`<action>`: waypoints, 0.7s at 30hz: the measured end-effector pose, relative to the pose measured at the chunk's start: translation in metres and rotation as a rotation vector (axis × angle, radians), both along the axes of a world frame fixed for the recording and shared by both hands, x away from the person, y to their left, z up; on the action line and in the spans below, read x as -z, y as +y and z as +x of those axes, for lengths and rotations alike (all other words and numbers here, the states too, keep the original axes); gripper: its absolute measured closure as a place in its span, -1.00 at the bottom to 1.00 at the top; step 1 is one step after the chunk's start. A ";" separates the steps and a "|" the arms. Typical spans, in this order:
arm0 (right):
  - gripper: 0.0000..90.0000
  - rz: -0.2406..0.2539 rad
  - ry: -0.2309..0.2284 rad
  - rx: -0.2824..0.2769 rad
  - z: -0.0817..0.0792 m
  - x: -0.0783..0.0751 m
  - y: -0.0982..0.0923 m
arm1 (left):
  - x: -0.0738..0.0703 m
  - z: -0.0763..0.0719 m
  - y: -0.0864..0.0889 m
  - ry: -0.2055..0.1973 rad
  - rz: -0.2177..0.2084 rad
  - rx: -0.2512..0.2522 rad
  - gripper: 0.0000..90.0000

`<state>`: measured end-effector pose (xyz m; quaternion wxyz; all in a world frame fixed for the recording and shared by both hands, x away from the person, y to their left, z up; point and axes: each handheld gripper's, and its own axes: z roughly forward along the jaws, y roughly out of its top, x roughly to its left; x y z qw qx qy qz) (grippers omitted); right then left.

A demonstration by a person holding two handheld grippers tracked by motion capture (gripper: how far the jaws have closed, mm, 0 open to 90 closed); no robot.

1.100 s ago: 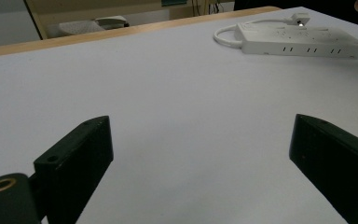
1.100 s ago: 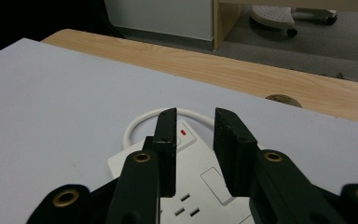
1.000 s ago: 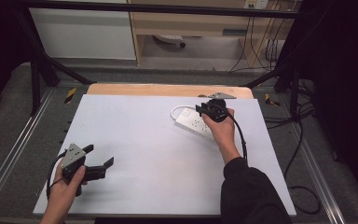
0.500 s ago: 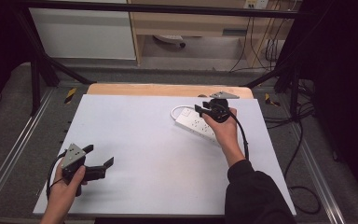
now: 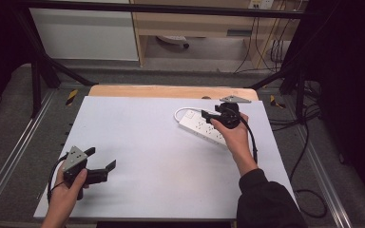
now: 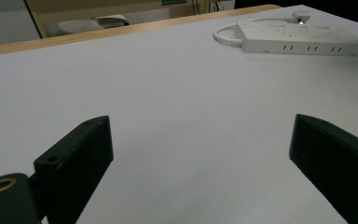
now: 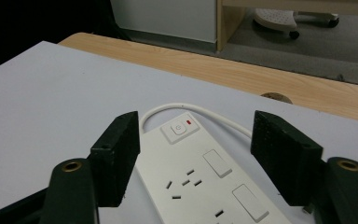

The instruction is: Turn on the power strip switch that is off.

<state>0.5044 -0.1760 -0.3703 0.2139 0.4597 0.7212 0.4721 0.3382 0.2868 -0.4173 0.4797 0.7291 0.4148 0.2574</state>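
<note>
At the counter's near-left corner your left gripper idles, jaws spread, empty. Far right lies the white power strip: rigid, light, smooth plastic, likely to slide; take it across its narrow width. Your right gripper hovers above it, jaws released, straddling.

Even overhead light; white surface bright, no harsh glare. Room edges w/ deep black at left & right sides of high view. Soft shadow under power strip. Left claw blurred up close; right claw soft too. High view slightly grainy.
</note>
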 end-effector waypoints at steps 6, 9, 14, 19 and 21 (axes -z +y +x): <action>-0.40 0.025 -0.012 0.006 -0.005 -0.008 -0.007 | 0.000 0.000 0.000 0.001 -0.005 -0.003 -0.87; -0.51 0.019 -0.011 0.007 -0.007 -0.010 -0.008 | 0.000 0.000 0.001 0.001 -0.005 -0.003 -0.87; -0.67 0.001 -0.024 0.006 -0.015 -0.014 -0.009 | 0.000 -0.001 0.001 0.001 -0.005 -0.004 -0.87; -0.80 0.012 -0.035 0.019 -0.024 -0.016 -0.014 | 0.000 -0.001 0.002 0.002 -0.007 -0.005 -0.87; -0.84 0.024 -0.043 0.027 -0.029 -0.017 -0.017 | 0.000 -0.001 0.003 0.001 -0.009 -0.008 -0.87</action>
